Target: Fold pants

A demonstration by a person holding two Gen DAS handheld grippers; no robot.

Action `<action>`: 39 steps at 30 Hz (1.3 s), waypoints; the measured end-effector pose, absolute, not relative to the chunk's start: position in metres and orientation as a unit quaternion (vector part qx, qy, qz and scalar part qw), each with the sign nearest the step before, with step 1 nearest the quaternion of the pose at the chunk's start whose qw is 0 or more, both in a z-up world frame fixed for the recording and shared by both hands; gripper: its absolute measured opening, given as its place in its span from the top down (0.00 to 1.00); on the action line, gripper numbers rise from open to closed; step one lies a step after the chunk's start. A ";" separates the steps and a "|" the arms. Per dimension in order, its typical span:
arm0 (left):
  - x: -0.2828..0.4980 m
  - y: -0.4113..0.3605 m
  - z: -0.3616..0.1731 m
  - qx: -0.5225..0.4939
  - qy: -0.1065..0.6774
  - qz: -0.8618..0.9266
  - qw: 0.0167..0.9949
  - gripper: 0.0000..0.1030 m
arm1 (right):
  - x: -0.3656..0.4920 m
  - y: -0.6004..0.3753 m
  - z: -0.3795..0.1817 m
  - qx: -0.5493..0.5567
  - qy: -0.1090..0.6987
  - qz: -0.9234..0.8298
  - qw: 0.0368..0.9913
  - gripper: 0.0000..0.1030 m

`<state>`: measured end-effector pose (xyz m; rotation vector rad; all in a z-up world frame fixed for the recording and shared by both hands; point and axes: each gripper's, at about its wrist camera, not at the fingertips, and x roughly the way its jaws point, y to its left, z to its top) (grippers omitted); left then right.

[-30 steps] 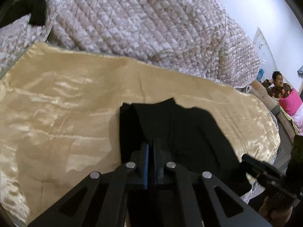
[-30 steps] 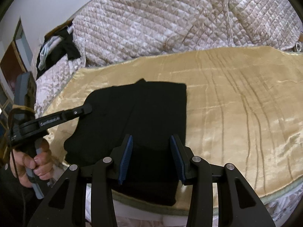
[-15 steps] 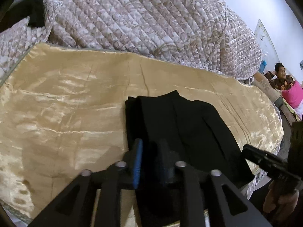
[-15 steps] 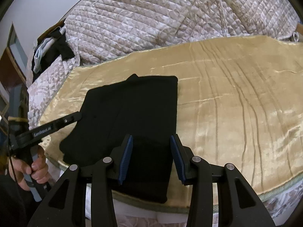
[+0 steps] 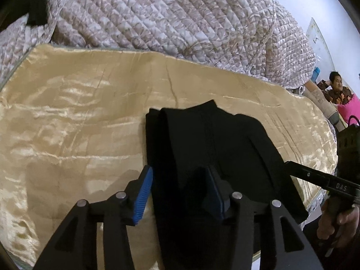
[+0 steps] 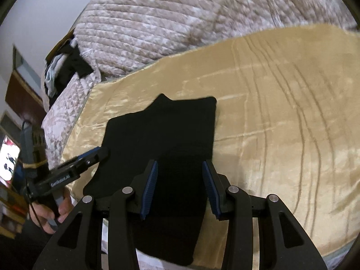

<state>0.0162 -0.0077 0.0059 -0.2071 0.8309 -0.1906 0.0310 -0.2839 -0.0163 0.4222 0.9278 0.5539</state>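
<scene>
Left gripper (image 5: 177, 191) jaws just opened, folded black pants (image 5: 209, 148) released

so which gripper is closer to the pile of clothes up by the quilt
Left. The left gripper sits at the pants' edge below the clothes pile; the right gripper is farther along the pants.

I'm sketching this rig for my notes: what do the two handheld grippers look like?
Both are matte black. The left gripper and right gripper each have two angular linkage arms with silver pivot bolts and ribbed blue pads on the fingers. Seen from the side, each carries white lettering, and the left one has a dark cable at its handle.
</scene>
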 end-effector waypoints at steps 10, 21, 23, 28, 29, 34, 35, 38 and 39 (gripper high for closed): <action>0.030 0.004 -0.006 -0.150 0.399 -0.106 0.898 0.36 | 0.051 -0.288 -0.040 0.251 0.447 0.263 0.817 0.59; 0.020 -0.001 -0.010 -0.174 0.404 -0.133 0.888 0.45 | 0.039 -0.285 -0.047 0.269 0.450 0.295 0.799 0.61; 0.022 -0.001 -0.008 -0.179 0.400 -0.124 0.890 0.57 | 0.044 -0.284 -0.047 0.271 0.451 0.294 0.798 0.67; 0.013 -0.003 0.003 -0.165 0.386 -0.105 0.902 0.72 | 0.043 -0.283 -0.044 0.273 0.444 0.284 0.805 0.80; 0.012 -0.003 0.004 -0.164 0.385 -0.103 0.902 0.73 | 0.040 -0.283 -0.041 0.270 0.440 0.285 0.808 0.82; 0.010 -0.009 0.015 -0.152 0.377 -0.100 0.908 0.80 | 0.036 -0.280 -0.035 0.262 0.432 0.281 0.816 0.84; 0.009 -0.010 0.018 -0.149 0.375 -0.101 0.909 0.81 | 0.035 -0.280 -0.033 0.261 0.431 0.280 0.817 0.84; 0.007 -0.015 0.026 -0.137 0.372 -0.101 0.912 0.83 | 0.032 -0.280 -0.025 0.257 0.425 0.280 0.821 0.84; 0.006 -0.017 0.028 -0.133 0.371 -0.101 0.914 0.83 | 0.030 -0.279 -0.023 0.256 0.423 0.281 0.822 0.84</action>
